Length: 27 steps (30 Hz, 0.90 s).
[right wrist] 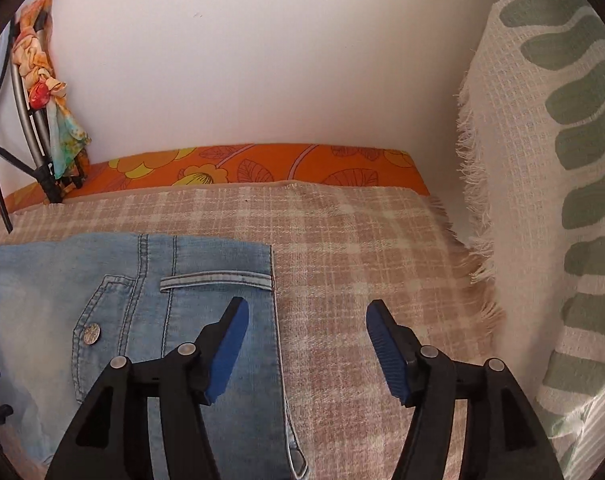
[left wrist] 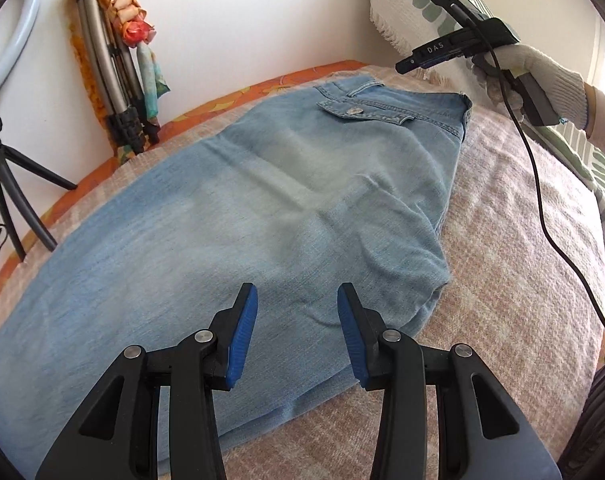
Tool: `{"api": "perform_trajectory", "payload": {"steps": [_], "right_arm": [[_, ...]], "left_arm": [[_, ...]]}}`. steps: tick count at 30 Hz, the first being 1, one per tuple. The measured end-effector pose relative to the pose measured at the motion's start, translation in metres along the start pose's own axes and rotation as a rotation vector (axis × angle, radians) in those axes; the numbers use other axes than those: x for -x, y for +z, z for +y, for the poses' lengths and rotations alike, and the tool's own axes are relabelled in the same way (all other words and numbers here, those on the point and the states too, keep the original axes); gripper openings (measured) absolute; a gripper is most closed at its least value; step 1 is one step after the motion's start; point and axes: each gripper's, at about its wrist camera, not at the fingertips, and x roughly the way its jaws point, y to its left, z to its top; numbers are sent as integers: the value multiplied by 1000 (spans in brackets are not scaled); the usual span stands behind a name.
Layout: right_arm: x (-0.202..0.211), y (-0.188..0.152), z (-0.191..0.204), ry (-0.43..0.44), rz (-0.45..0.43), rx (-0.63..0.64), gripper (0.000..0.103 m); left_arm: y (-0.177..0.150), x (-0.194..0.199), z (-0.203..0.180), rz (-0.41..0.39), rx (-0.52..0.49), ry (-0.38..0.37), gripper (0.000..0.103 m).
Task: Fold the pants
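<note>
A beige plaid blanket [right wrist: 362,240] covers the bed against a white wall [right wrist: 242,60]. The light blue denim pants [left wrist: 262,200] lie flat beneath and ahead of my left gripper [left wrist: 297,332], its blue pads apart, empty. My right gripper [right wrist: 307,344] gapes wide over the waistband edge, holding nothing.

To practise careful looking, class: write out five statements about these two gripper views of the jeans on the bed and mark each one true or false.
1. Both the left gripper and right gripper are open. True.
2. The jeans hang from the right gripper. False: they lie flat on the checked blanket.
3. A metal button sits on the pocket flap. True.
4. The hand on the right gripper is bare. False: it wears a white knit glove.
5. The wall is dark blue. False: it is white.
</note>
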Motion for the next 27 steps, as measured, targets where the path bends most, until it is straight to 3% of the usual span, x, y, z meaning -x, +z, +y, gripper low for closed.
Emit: {"api": "perform_trajectory", "payload": {"steps": [4,6,10,12,18,21,23,25,27], "right_arm": [[22,-41,-12,15,12,-102,75],[27,-61,-18,31,26,-166,75],[29,-91,-21,147,57,-289,76],[23,-95,-21,203,71,-340,76],[5,-98,-15,358,85,-499,78],[-1,-95,-8,345,71,-522,80],[-3,-91,-2,309,61,-524,73],[-5,-88,2,298,59,-524,32],[-2,-86,5,263,43,-516,18]], "left_arm": [[4,10,-19,-23,-67,-10,41],[5,12,-31,-23,-105,-15,49],[9,14,-52,-32,-182,-32,55],[10,9,-61,-22,-221,-30,61],[14,-5,-64,13,-203,-55,61],[13,-10,-64,22,-190,-66,61],[12,-14,-65,32,-188,-66,61],[11,-20,-68,40,-193,-63,61],[8,-26,-73,39,-217,-42,58]]}}
